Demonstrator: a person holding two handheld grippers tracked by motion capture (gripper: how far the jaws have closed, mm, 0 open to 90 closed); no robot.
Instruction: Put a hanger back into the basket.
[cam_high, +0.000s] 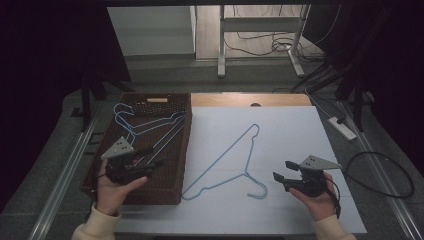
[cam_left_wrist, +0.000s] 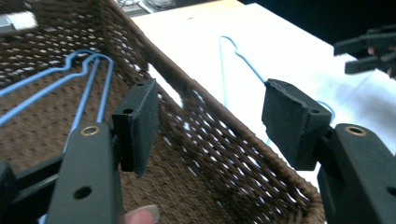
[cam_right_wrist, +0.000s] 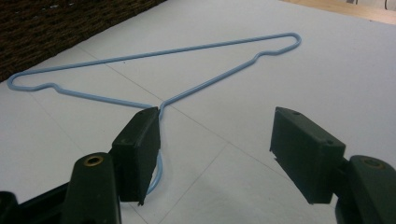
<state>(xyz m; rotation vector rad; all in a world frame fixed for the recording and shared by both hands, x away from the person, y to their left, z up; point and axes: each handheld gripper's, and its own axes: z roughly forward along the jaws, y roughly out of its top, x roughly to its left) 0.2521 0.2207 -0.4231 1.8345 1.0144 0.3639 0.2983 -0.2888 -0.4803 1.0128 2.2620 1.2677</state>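
A light blue wire hanger (cam_high: 235, 160) lies flat on the white tabletop (cam_high: 290, 135), its hook (cam_high: 259, 191) toward the near edge. My right gripper (cam_high: 282, 170) hovers open just right of that hook; in the right gripper view its jaws (cam_right_wrist: 215, 140) stand wide apart with the hanger (cam_right_wrist: 187, 51) ahead and the hook behind the left pad. My left gripper (cam_high: 149, 160) is open over the brown woven basket (cam_high: 177, 150), which holds more blue hangers (cam_high: 145, 125). In the left gripper view the gripper (cam_left_wrist: 210, 107) straddles the basket's rim (cam_left_wrist: 196, 93), gripping nothing.
A wooden strip (cam_high: 250, 100) borders the table's far edge. On the floor beyond are a white stand (cam_high: 260, 40), cables and a power strip (cam_high: 342, 127). Dark areas flank both sides. The right gripper (cam_left_wrist: 369, 51) also appears far off in the left gripper view.
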